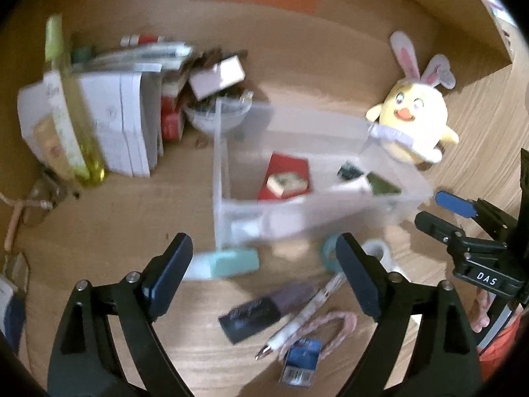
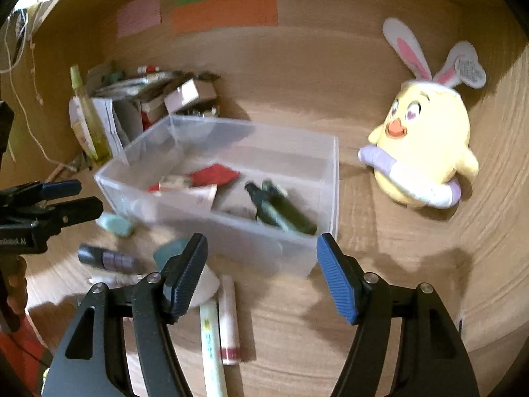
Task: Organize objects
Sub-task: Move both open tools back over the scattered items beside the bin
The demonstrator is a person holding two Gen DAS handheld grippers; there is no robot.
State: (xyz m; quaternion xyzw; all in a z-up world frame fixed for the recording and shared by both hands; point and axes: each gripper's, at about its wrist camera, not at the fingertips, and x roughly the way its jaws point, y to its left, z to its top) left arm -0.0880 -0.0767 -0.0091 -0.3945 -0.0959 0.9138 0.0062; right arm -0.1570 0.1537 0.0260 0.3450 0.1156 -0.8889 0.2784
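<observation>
A clear plastic bin (image 1: 330, 211) stands on the wooden desk, holding a red card (image 1: 284, 178) and dark green tubes (image 2: 281, 211). My left gripper (image 1: 264, 274) hovers open over loose items in front of the bin: a dark purple tube (image 1: 261, 311), a white pen (image 1: 297, 321), a pink cord (image 1: 330, 327) and a mint eraser (image 1: 228, 263). Nothing sits between its pads. My right gripper (image 2: 263, 274) is open and empty just before the bin's front wall (image 2: 231, 235), above two white tubes (image 2: 228, 317). Each gripper shows at the edge of the other's view.
A yellow plush chick (image 2: 423, 152) with bunny ears sits right of the bin. A heap of books and boxes (image 1: 125, 115) and a yellow-green bottle (image 1: 69, 106) fill the back left corner. Tape rolls (image 1: 377, 254) lie by the bin. Wooden walls close in behind and to the right.
</observation>
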